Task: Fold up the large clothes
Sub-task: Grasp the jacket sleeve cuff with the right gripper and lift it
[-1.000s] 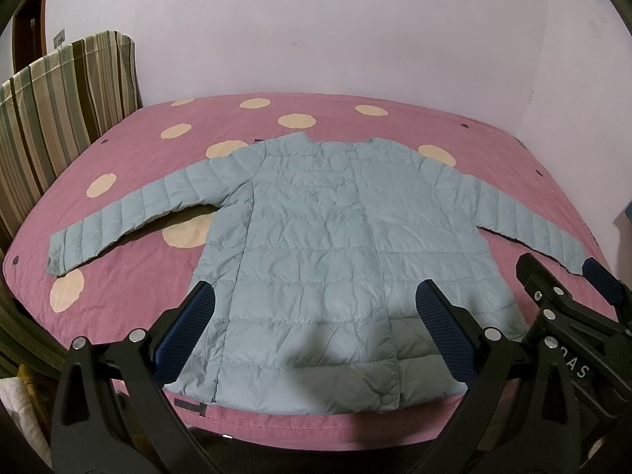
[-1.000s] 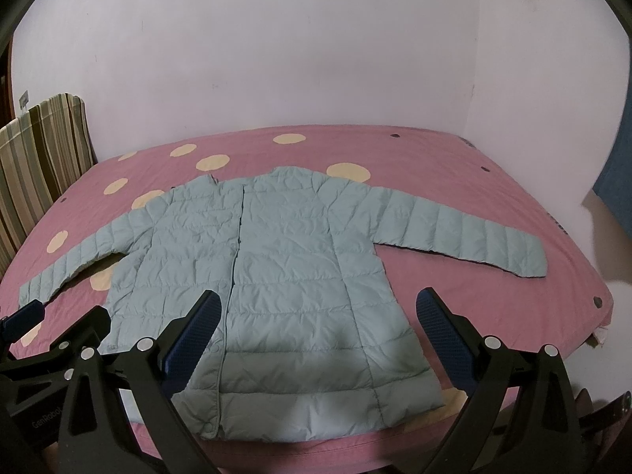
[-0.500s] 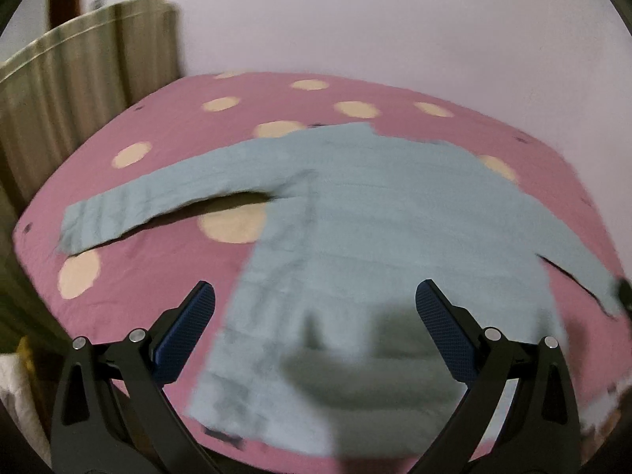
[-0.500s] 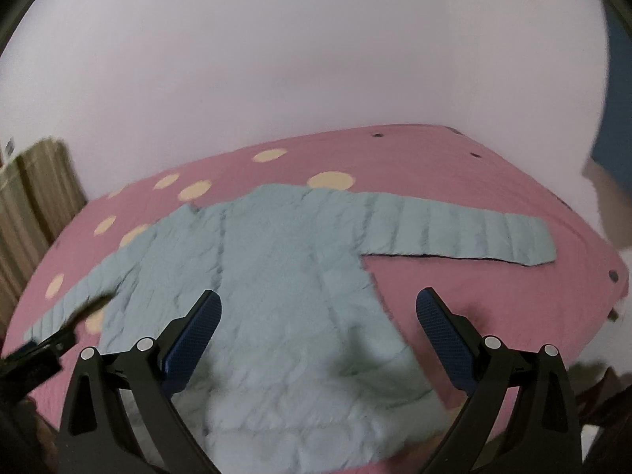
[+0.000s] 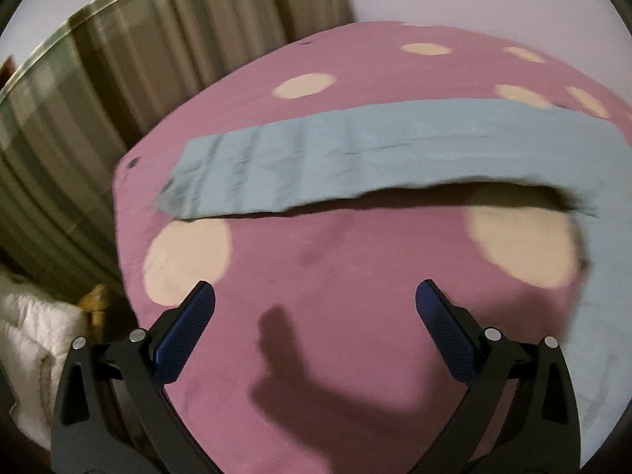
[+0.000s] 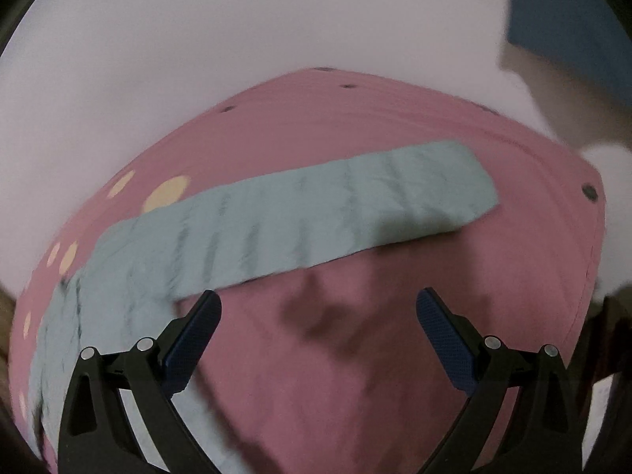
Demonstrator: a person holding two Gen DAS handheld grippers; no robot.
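A light blue quilted jacket lies flat on the pink bed. In the left wrist view its left sleeve (image 5: pixel 355 158) stretches across the bed, with the cuff toward the left. My left gripper (image 5: pixel 315 300) is open and empty, low over bare bedspread short of that sleeve. In the right wrist view the right sleeve (image 6: pixel 316 217) runs from lower left to its cuff at upper right. My right gripper (image 6: pixel 318 308) is open and empty, just short of the sleeve's near edge. The jacket's body is mostly out of view.
The pink bedspread (image 5: pixel 316 316) has cream dots. A striped curtain or panel (image 5: pixel 118 79) stands left of the bed, with white bedding (image 5: pixel 27 335) below it. The bed's right edge (image 6: pixel 592 256) and a plain wall (image 6: pixel 197 39) show in the right wrist view.
Both grippers have moved apart and down, the left toward the left sleeve, the right toward the right sleeve. Each view now shows only a sleeve. Both grippers stay open.
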